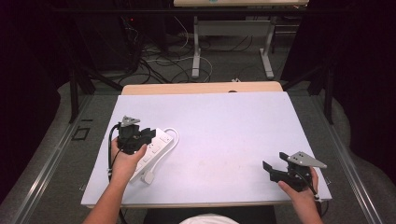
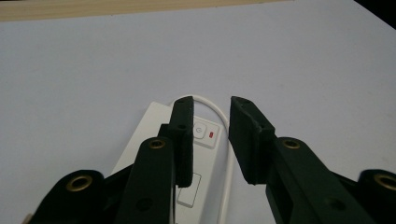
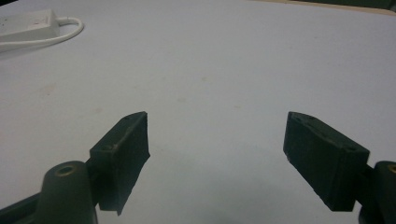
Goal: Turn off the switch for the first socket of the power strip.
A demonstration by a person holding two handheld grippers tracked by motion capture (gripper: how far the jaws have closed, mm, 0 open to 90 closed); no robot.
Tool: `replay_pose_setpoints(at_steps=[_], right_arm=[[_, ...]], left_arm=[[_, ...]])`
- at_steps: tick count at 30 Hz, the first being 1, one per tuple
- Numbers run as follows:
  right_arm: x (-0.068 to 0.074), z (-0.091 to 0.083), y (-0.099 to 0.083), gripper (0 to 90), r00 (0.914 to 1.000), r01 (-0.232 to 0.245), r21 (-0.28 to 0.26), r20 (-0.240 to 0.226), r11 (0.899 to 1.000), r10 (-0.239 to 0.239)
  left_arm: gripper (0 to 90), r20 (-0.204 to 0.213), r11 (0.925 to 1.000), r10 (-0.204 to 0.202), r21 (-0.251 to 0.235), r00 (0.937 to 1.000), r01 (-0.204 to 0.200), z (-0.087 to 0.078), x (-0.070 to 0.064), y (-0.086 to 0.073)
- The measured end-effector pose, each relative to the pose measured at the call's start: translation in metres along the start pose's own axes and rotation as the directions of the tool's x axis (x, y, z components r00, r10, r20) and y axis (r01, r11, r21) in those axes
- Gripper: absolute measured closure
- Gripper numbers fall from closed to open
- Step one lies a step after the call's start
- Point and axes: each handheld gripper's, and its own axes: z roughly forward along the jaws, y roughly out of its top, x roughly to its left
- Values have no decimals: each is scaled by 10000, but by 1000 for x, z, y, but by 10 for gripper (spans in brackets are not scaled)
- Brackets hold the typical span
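power strip on the left side of the table

the power strip (image 1: 154, 148) is white and lies flat on the left part of the pale table (image 1: 224, 135). its white cord (image 1: 172, 138) bends in a loop past its far end, and a white plug (image 1: 148, 178) lies near the front edge of the table, just beside the strip.

the left gripper (image 1: 144, 135) is held by the left hand (image 1: 123, 161) right over the power strip. in the left gripper view its jaws stand a little apart, with nothing between them. between and below them you can see the strip's round button (image 2: 199, 130) and a small red light (image 2: 213, 135). i cannot tell if the jaws touch the strip.

the right gripper (image 1: 273, 167) is held by the right hand (image 1: 299, 191) near the front right corner of the table, well apart from the strip. its jaws are wide apart and hold nothing. in the right gripper view the bare table lies between them, and the power strip (image 3: 28, 28) is far off at the top left.
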Motion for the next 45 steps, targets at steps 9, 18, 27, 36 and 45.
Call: replay_pose_setpoints(at_steps=[9,18,27,36,45], right_arm=[[0,0,0,216,10000,16,59,2,10000,-16],[0,0,0,215,10000,11,55,-5,10000,-11],[0,0,0,215,10000,4,58,-5,10000,-4],[0,0,0,215,10000,13,85,-24,10000,-13],[0,0,0,214,10000,2,87,-30,10000,-2]], left_arm=[[776,-191,9987,-142,478,9997,151,8,1,-2],[842,-191,9922,-395,1178,9990,415,13,4,-3],[899,-119,9811,-833,1742,9965,841,17,11,-6],[900,-196,9676,-1012,2307,9947,1030,22,14,-10],[900,-318,9564,-1156,2662,9928,1199,28,17,-15]])
